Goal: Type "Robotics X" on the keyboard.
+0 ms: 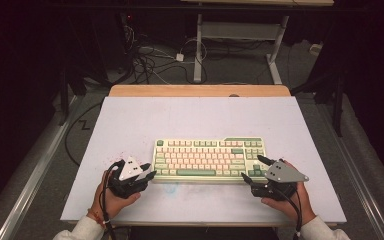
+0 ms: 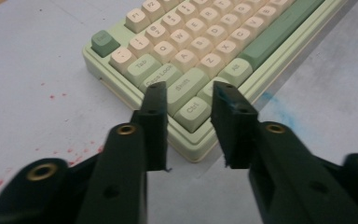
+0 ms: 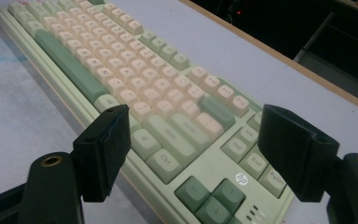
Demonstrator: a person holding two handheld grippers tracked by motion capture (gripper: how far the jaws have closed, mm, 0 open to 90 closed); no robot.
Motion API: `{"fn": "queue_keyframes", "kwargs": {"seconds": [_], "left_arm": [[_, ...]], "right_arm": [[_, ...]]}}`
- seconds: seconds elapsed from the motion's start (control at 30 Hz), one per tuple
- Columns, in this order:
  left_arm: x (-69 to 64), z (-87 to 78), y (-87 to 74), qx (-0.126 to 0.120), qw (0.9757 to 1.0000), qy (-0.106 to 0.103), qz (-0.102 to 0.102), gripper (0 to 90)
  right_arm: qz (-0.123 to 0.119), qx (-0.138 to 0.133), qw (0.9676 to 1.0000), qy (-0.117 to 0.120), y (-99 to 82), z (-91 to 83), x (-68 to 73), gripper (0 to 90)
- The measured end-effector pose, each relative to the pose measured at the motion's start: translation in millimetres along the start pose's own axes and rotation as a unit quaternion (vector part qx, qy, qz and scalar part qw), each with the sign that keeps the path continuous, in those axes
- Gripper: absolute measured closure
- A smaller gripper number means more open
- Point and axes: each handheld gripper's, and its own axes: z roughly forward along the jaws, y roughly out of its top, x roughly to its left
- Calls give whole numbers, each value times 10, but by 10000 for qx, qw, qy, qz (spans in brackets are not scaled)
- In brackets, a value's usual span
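The black fingers [image 2: 154,121] of the left gripper [image 2: 190,123] are set narrowly astride the near left corner of the pale green plastic keyboard [image 1: 210,157] with cream keycaps, not clamped; those of the right gripper [image 3: 198,154] are spread wide at its right end. The keyboard is laid mid-counter [image 1: 130,120]. "Ctrl", "Shift", "Caps Lock", "Tab" and an "hp" logo are legible.

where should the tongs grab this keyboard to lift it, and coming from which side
Take the keyboard by its two short ends, each tongs coming in from its own side. It lies flat and long across the table. The left tongs straddle its Ctrl corner; the right tongs stand wide at the arrow-key corner.
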Motion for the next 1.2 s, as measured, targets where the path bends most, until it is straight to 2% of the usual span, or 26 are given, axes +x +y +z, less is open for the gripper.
{"fn": "queue_keyframes", "kwargs": {"seconds": [0.03, 0.07, 0.1, 0.23, 0.3, 0.47, 0.77, 1.03, 1.2], "left_arm": [[3, 6, 17, 22, 10000, -50, -5, 762], [3, 14, 34, 21, 10000, -89, -9, 762], [4, 22, 55, 14, 9999, -139, -8, 822], [6, 72, 187, 21, 9996, -258, 106, 874], [-5, 110, 261, 58, 9995, -263, 169, 875], [-54, 244, 407, 215, 9988, -361, 257, 875], [-113, 478, 635, 482, 9972, -402, 416, 876], [-132, 654, 824, 511, 9966, -471, 445, 875], [-155, 776, 911, 558, 9966, -411, 452, 875]], "right_arm": [[-23, 41, 10000, 33, -15, 0, 18, 260], [-23, 41, 10000, 33, -15, 0, 18, 260], [-42, 88, 9999, 63, -23, 5, 33, 259], [-75, 116, 9999, 82, -28, 11, 34, 258], [-19, 110, 9999, 75, -31, 15, 26, 258], [-41, 130, 9999, 76, -37, 33, 33, 258], [-55, 186, 9997, 129, -48, 54, 51, 258], [-64, 212, 9996, 156, -57, 68, 47, 258], [-114, 231, 9995, 161, -57, 73, 53, 258]]}}
